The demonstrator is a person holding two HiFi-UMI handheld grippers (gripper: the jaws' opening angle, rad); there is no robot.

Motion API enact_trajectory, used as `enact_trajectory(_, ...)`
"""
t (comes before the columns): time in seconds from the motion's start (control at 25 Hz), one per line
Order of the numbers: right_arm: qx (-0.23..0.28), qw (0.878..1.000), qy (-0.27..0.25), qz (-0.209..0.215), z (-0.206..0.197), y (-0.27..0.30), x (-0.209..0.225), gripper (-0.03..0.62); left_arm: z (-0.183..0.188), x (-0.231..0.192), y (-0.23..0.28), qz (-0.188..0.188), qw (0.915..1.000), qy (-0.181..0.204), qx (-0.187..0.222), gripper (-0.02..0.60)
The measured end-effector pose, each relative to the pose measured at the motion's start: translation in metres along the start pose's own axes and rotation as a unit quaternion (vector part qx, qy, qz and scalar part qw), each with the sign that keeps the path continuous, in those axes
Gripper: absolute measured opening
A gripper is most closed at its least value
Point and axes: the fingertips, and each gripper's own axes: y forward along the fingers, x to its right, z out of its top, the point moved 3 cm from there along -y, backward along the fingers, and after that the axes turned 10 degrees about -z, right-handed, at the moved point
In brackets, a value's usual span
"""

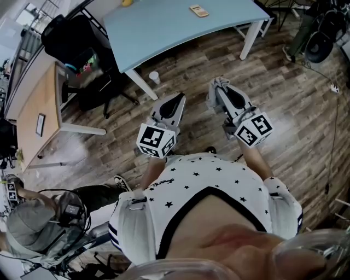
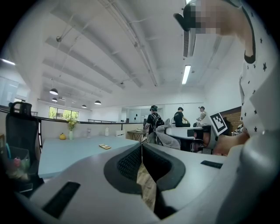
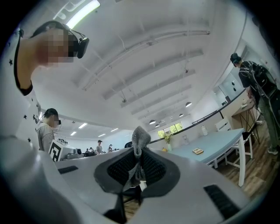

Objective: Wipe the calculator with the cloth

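**Cloth pinched, calculator well ahead at 12 o'clock**

Your right gripper pinches a bunched grey cloth, and a tuft stands up above the jaw tips. Your left gripper is pressed together on nothing. You hold both close in front of your chest, near each other, over bare wooden floor.

The step in hand looks like the approach, as nothing is within reach of the cloth yet. Hold the pinch firm: only a small fold seems caught, and it could slip out once it drags on a surface. At the table, you would do well to steady the calculator with the left gripper, because a light calculator will probably slide under the wipe.

Low at 8 o'clock, another person in a grey cap is close beside you. A white paper cup stands on the floor at 11 o'clock, just beside a white table leg, so step round it. At 10 o'clock there is a loaded black office chair and a wooden desk, both off your line.

The calculator lies at 12 o'clock, far back on the light-blue table, well apart from both grippers.
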Motion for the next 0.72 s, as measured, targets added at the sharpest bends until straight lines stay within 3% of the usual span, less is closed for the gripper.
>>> enact_trajectory(0.36, -0.002, 1.0, 0.013, -0.009, 0.001, -0.022, 0.03, 0.041, -0.002, 0.024, 0.025, -0.007, 0.9998, 0.007, -0.014, 0.031)
enact_trajectory(0.72, -0.009, 0.999, 0.028, -0.031, -0.009, -0.015, 0.047, 0.043, -0.014, 0.007, 0.046, -0.019, 0.9995, -0.008, -0.022, 0.031)
